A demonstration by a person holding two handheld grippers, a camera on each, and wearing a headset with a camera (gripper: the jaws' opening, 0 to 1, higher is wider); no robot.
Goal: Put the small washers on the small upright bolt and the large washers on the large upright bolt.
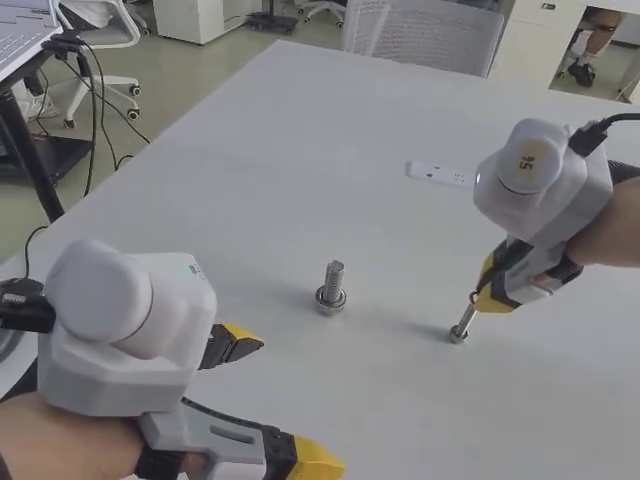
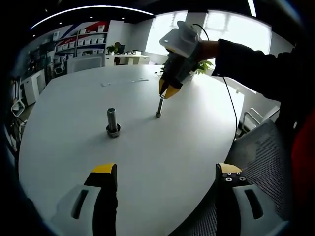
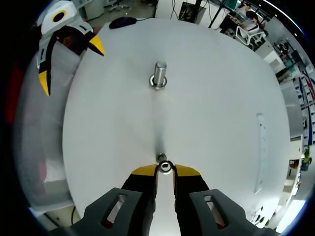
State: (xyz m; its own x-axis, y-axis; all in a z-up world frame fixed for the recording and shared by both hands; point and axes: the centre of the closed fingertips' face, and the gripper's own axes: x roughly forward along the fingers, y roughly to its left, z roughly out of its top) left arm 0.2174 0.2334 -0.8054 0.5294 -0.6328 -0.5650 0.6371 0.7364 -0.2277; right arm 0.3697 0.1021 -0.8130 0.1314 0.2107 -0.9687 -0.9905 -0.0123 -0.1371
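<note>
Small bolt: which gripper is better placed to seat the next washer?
Right. The right gripper hovers atop the small bolt, jaws closed on what looks like a small washer. The left gripper is open, beyond the large bolt.

White tabletop (image 1: pixel 300 150). A flat white strip with dark marks (image 1: pixel 438 174) lies on it toward the far right. Off the far-left edge there's a laptop (image 1: pixel 20 35) on a black-legged stand, with black cables (image 1: pixel 95 110) hanging below it and a caster office chair (image 1: pixel 100 40) behind. A mesh chair back (image 1: pixel 420 35) sits at the far edge. In the left gripper view: shelving with bins (image 2: pixel 81 42), a potted plant (image 2: pixel 116 48) and bright windows (image 2: pixel 231 29).
</note>
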